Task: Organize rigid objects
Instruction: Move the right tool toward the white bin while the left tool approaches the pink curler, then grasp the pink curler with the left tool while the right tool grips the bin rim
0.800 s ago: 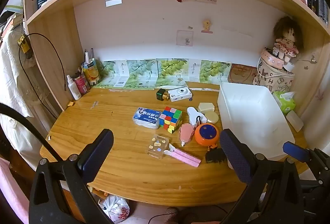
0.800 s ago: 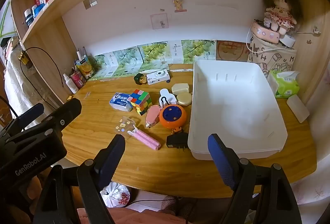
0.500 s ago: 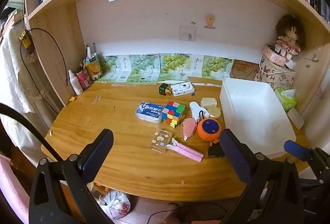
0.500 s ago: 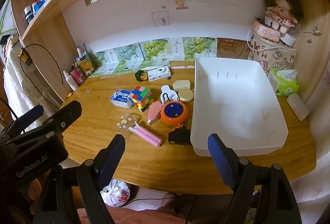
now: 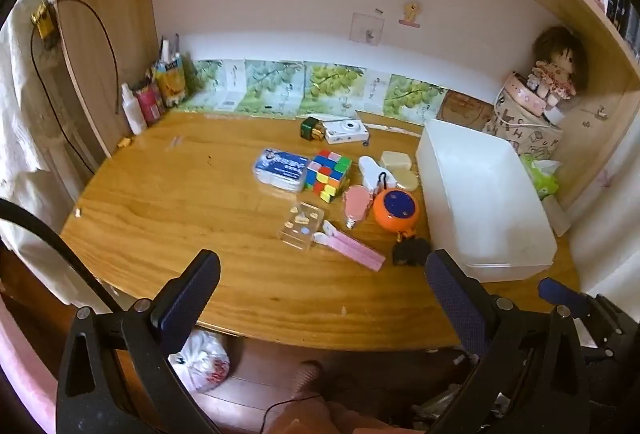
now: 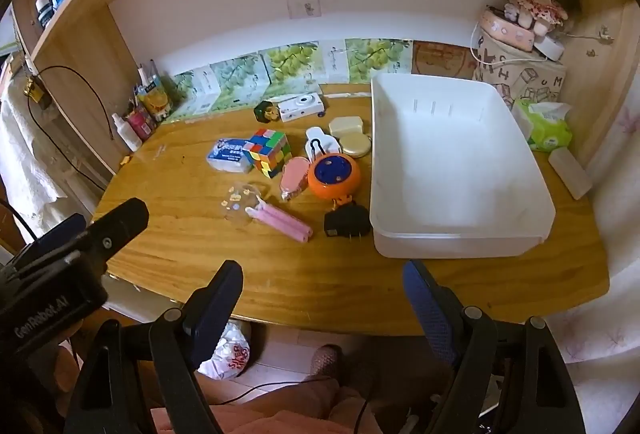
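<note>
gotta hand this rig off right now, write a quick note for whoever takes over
Left gripper: open, empty, above the desk's near edge.
Right gripper: open, empty, at the near edge too.
White bin: on the desk's right side, nothing in it.
Loose items in a cluster left of the bin: black plug, orange round gadget, pink clip, puzzle cube, blue packet, white camera.
Done: nothing sorted yet.
Left: probably move the cluster into the bin; the plug lies nearest.
</note>
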A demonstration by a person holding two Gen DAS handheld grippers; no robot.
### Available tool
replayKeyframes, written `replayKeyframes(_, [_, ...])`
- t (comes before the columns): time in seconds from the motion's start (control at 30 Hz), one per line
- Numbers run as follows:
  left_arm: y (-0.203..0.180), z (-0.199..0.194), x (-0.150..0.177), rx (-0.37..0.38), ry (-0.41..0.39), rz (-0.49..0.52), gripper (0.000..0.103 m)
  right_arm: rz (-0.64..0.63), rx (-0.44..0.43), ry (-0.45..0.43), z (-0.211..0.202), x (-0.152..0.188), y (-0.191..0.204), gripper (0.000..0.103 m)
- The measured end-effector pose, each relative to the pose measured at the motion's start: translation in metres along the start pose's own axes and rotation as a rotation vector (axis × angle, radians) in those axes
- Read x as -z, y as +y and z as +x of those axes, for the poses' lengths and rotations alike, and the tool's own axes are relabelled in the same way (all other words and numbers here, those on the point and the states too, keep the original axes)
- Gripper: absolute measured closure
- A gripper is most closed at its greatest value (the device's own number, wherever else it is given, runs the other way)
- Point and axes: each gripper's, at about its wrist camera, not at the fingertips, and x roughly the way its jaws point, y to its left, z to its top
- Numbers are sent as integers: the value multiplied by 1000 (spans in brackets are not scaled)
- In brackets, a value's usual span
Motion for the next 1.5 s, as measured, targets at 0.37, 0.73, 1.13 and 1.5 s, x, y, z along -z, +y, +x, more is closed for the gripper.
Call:
replayKeyframes(0.37, [12,14,1,95,43,10,1,80,64,-19,0,3,-4,20])
replayKeyframes(0.73, [21,36,-13,148,93,20,1,218,103,-49,-4,4,-18,20])
replayKeyframes(1.13, [16,70,-31,168,196,-7,1,374,131,-20,6,-10,-65,20])
replayKeyframes(1.5, [5,111,-41,124,318,-97,1,459,115,27,29,-38,-133,20])
